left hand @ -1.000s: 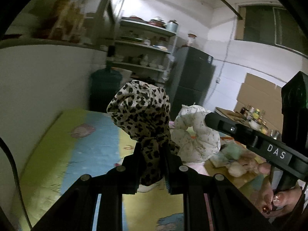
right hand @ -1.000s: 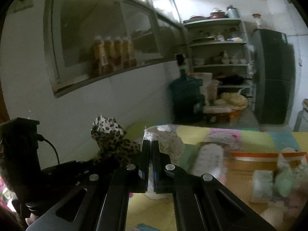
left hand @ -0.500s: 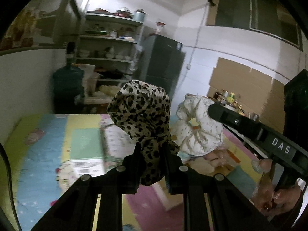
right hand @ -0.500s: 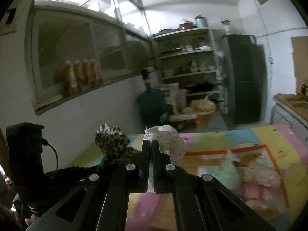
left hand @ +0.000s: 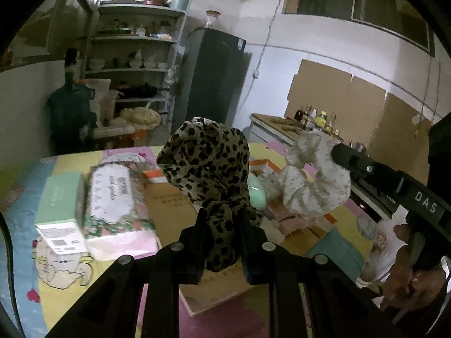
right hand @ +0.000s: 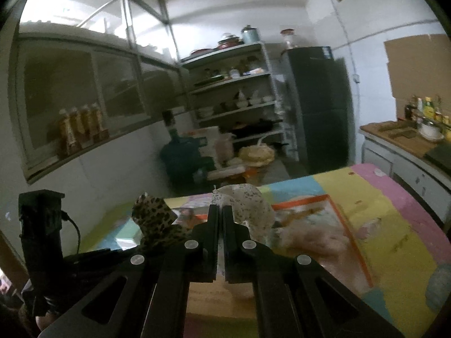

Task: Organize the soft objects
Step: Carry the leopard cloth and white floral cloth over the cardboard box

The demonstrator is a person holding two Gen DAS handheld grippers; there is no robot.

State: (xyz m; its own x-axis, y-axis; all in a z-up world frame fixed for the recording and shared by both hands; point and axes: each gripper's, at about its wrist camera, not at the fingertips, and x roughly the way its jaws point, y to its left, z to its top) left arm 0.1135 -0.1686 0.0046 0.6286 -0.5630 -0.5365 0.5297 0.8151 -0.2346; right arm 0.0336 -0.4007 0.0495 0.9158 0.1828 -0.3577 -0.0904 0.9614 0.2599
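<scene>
Left gripper [left hand: 221, 226]: jaws clamped on the lower folds of a leopard-print scrunchie [left hand: 207, 166], which stands up above the fingertips, clear of the mat [left hand: 25, 239]. From my right wrist view the same scrunchie [right hand: 153, 218] shows at lower left, beside my own fingers.

Right gripper [right hand: 221, 217]: jaws pressed together on an edge of a white speckled scrunchie [right hand: 251, 207]; the rest bulges out to the right of the fingertips. Seen from the left wrist view, that white scrunchie [left hand: 313, 180] hangs at the tip of the right gripper [left hand: 338, 153], off the table, to the right of the leopard one and apart from it.

Below both: a colourful patchwork mat covering the table. On it, a flat cardboard box [left hand: 169, 208], open, with pale soft items [left hand: 284, 219] inside, blurred. Left of the box, a mint-green carton [left hand: 60, 197] touching a floral tissue pack [left hand: 112, 200].

My right hand [left hand: 408, 278] grips its handle at lower right of the left wrist view.

Background: shelves with dishes [right hand: 234, 90], dark fridge [right hand: 321, 104], large water jug [right hand: 183, 155].
</scene>
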